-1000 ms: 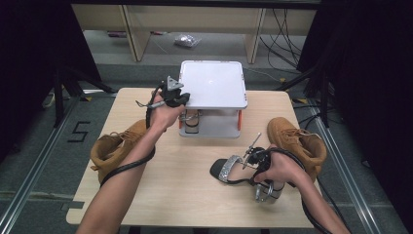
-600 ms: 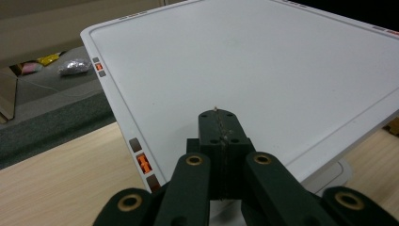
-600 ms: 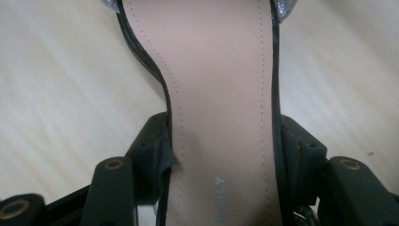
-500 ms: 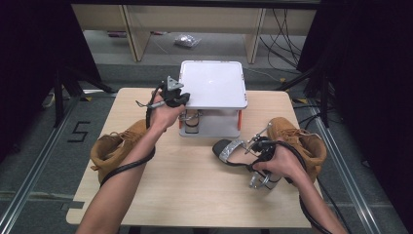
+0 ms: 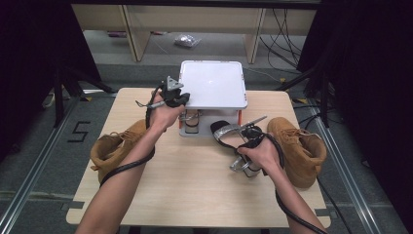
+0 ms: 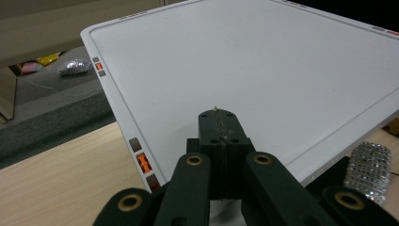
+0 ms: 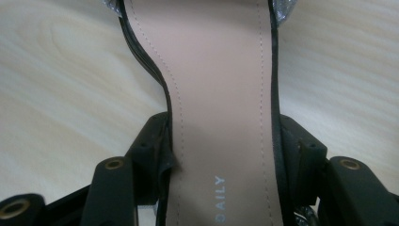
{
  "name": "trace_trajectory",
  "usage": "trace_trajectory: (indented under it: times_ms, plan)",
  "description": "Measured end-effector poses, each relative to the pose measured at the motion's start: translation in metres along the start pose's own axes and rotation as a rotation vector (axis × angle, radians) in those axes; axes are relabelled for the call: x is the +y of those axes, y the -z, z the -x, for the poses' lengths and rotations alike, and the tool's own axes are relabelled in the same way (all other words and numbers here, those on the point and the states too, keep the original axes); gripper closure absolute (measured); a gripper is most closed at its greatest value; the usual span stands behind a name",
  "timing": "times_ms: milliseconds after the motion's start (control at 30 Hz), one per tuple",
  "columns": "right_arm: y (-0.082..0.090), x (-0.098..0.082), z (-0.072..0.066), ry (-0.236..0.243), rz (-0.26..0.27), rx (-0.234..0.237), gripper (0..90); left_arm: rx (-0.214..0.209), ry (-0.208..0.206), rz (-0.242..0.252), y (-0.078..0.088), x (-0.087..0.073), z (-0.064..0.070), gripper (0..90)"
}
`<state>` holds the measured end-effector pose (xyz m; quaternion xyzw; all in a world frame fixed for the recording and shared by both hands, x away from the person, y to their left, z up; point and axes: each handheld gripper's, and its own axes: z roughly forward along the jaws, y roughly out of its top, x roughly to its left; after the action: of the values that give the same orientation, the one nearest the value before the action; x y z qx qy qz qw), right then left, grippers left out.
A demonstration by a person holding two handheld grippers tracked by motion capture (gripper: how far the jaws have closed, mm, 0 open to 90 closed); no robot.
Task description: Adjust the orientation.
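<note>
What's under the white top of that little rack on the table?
Under the white top, on the rack's lower shelf, lies a sandal with a sparkly strap. The top covers the rest of the shelf, so anything farther back stays hidden.

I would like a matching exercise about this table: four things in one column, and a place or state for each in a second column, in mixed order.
Things:
1. left gripper
2. sandal
3. left boot
4. white rack top

Places or states:
A. held between the right gripper's jaws
B. lying at the table's left edge
C. jaws shut, at the rack's corner
D. bare, nothing on it

Pairs: 1-C, 2-A, 3-B, 4-D
</note>
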<state>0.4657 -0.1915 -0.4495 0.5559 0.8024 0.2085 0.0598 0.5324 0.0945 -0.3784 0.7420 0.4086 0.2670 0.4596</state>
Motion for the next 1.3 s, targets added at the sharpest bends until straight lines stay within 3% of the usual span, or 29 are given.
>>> trace_trajectory:
  times_ms: [133, 200, 233, 400, 767, 1033, 1267, 1300]
  plan:
    - [-0.008, 0.01, -0.008, -0.049, 0.015, -0.023, 43.7, -0.006, 0.0, -0.001, 0.0, 0.0, -0.001, 89.8]
    - [-0.009, 0.011, -0.009, -0.046, 0.02, -0.021, 43.7, -0.005, -0.001, 0.0, 0.0, 0.0, -0.001, 89.8]
    - [-0.011, 0.014, -0.012, -0.087, 0.007, -0.022, 43.7, -0.005, 0.001, 0.001, 0.0, 0.0, 0.0, 89.8]
    - [-0.022, 0.021, -0.017, -0.134, 0.007, -0.046, 43.7, -0.003, -0.007, 0.002, 0.0, 0.0, 0.0, 89.8]
    - [-0.033, 0.026, -0.023, -0.159, 0.001, -0.061, 43.5, -0.004, 0.003, 0.0, 0.001, 0.0, -0.001, 89.8]
    - [-0.036, 0.029, -0.032, -0.188, -0.02, -0.115, 43.2, -0.007, 0.008, 0.0, 0.0, 0.0, -0.001, 89.8]
    - [-0.034, 0.03, -0.032, -0.164, -0.042, -0.113, 41.0, -0.005, 0.006, -0.001, 0.0, 0.0, 0.0, 89.8]
    - [-0.032, 0.031, -0.034, -0.163, -0.036, -0.123, 35.5, -0.004, 0.006, -0.002, 0.0, 0.0, 0.0, 89.8]
